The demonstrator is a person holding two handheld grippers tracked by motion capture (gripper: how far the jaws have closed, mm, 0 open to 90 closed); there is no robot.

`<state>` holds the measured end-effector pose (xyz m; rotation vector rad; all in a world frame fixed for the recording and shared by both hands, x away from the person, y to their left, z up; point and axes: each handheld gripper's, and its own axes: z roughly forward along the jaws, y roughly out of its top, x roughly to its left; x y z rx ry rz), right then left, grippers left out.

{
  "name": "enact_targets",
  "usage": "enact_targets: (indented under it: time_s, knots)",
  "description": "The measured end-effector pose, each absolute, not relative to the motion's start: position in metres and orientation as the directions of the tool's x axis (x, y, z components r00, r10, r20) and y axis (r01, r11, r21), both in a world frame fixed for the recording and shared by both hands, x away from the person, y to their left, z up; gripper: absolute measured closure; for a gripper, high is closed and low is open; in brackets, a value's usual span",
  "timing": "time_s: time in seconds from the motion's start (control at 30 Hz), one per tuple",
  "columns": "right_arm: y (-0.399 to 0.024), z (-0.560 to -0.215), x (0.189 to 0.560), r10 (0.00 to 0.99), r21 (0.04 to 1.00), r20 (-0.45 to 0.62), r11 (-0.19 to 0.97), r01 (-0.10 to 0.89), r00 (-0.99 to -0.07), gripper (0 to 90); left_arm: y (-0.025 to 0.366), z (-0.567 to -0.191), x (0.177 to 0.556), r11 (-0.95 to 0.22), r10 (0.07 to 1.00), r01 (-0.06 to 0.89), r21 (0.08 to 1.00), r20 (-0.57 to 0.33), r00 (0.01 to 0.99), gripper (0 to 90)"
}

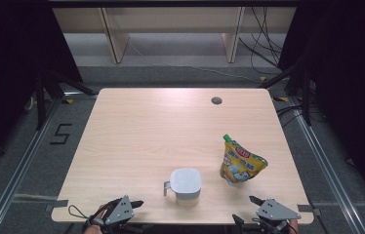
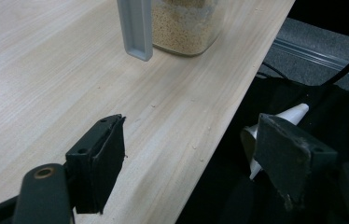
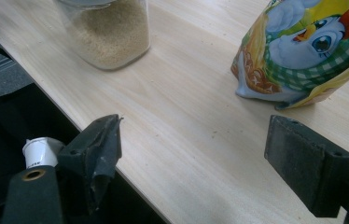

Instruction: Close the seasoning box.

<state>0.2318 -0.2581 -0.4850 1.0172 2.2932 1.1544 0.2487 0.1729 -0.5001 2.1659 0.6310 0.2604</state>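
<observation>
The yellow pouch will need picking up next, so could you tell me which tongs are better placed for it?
The right tongs, probably. They sit open at the near table edge just below the yellow pouch, which stands right ahead of their jaws. The left tongs, also open, face the lidded jar instead.

The pale wooden table [image 1: 136,146] at frame centre had a smooth matt grain. The clear plastic jar [image 3: 109,35], upper left, looked glossy over grainy beige contents. The yellow printed foil pouch [image 3: 303,51], upper right, shone, creased.
</observation>
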Motion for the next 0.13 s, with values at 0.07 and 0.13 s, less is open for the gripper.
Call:
enact_targets:
  time_s: [0.07, 0.13]
  knots:
    - [-0.2584, -0.4852, 0.2318, 0.751, 0.805, -0.016, 0.402, 0.437, -0.661, 19.8, 0.1733, -0.5003, 0.2493, -0.519, 0.521, 0.342, 0.784, -0.027, 0.853, 24.0]
    - [-0.2592, -0.4856, 0.2329, 0.749, 0.807, -0.033, 0.41, 0.425, -0.661, 19.8, 0.1713, -0.5017, 0.2489, -0.493, 0.541, 0.352, 0.796, -0.037, 0.84, 24.0]
